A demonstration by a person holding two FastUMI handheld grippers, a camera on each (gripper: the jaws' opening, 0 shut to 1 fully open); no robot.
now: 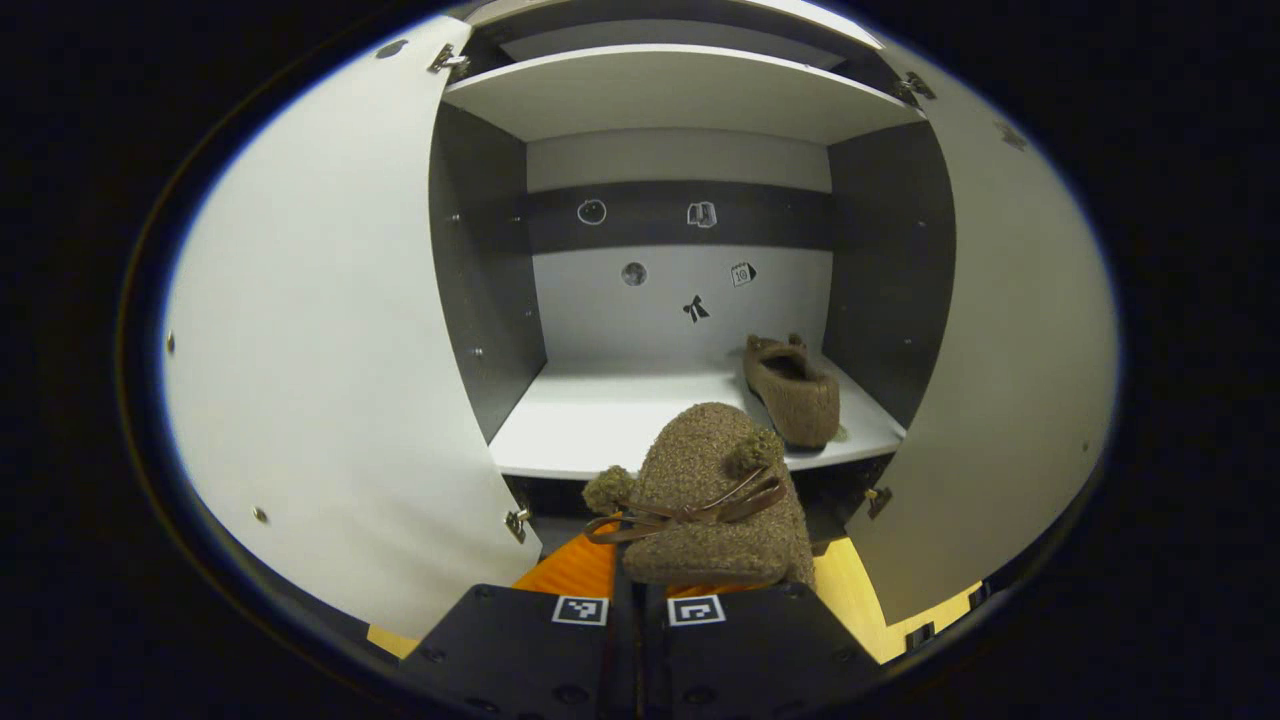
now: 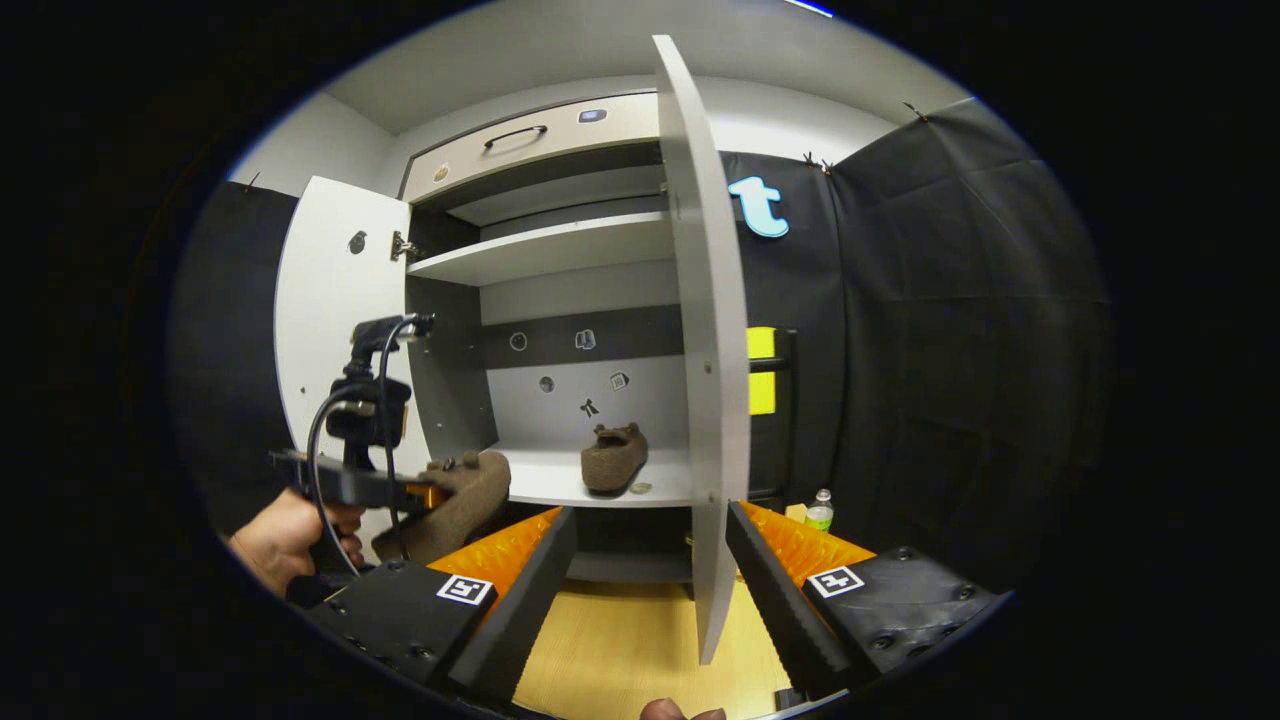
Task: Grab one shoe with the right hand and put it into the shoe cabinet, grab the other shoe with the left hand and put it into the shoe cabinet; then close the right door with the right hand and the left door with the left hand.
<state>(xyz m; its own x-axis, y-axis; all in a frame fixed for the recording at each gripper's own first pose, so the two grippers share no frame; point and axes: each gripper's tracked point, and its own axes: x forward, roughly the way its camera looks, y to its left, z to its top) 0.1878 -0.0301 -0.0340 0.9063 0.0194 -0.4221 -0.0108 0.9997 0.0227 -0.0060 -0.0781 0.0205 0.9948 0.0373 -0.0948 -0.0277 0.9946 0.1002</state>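
Left hand-held gripper (image 1: 640, 590) clamped on the heel of the fuzzy brown shoe (image 1: 705, 500), toe aimed at the shoe cabinet (image 1: 680, 100), just short of the lower shelf (image 1: 600, 420). Risk: toe catching the shelf's front edge, or a loose heel grip letting it droop and drop. Right hand-held gripper (image 2: 650, 590) wide open, empty, straddling the right door (image 2: 705, 350) edge-on. Other shoe (image 1: 792, 390) resting right of centre; open room left of it. Left door (image 1: 330, 330) swung wide.

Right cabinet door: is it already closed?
No, in the right gripper view the right door stands open, edge-on, with the shelf behind exposed.
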